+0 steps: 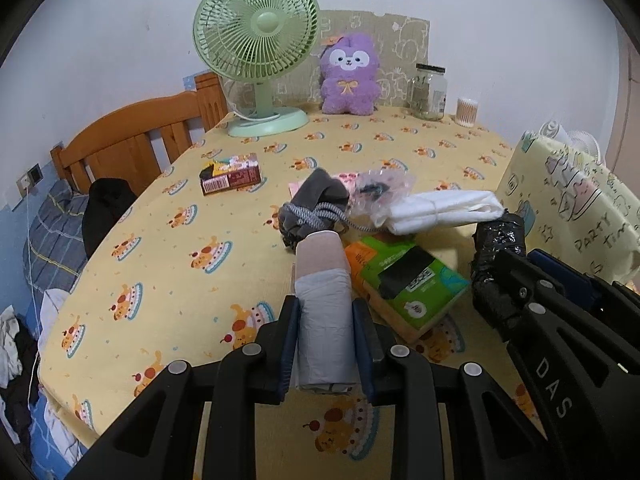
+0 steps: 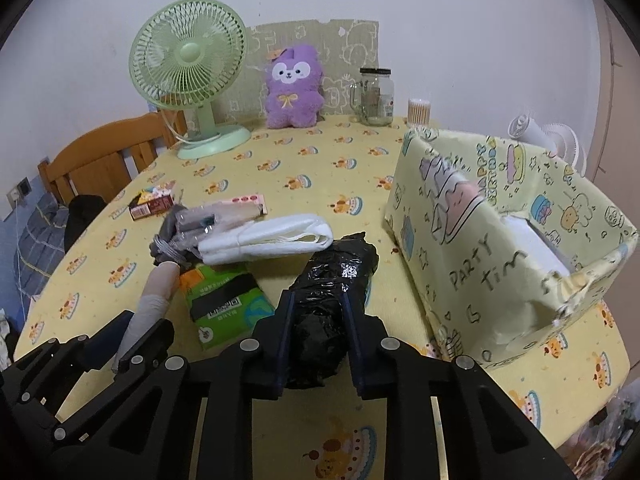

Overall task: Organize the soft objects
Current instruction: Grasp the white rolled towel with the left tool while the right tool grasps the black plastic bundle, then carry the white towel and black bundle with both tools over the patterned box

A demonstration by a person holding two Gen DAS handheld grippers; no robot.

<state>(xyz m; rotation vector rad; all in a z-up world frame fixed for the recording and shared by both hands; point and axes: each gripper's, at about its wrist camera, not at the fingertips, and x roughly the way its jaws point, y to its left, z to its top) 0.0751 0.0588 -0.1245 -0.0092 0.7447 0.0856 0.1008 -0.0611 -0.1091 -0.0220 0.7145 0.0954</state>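
- A table (image 1: 168, 248) under a yellow cloth printed with dogs and cakes stands against a pale wall; a wooden headboard (image 1: 132, 140) and blue bedding lie off its left edge.
- At the back stand a green fan (image 1: 256, 48), a purple plush (image 1: 350, 76), a jar (image 1: 430, 92) and a tub of swabs (image 1: 467, 112).
- A yellow box (image 2: 500, 264) marked "PARTY TIME" sits open on the right side.
- The left gripper (image 1: 326, 332) is clamped on a grey roll (image 1: 325, 320) with a pinkish end; its long axis runs away from the camera, the pink end pointing at the pile mid-table.
- The right gripper (image 2: 318, 336) has its jaws pressed against a black roll (image 2: 332, 288), which lies on the cloth pointing up and slightly right, just left of the box.
- Between the rolls lies a green pack (image 2: 224, 300); beyond it a white cloth (image 2: 276, 240) and a grey pouch (image 1: 316, 200).
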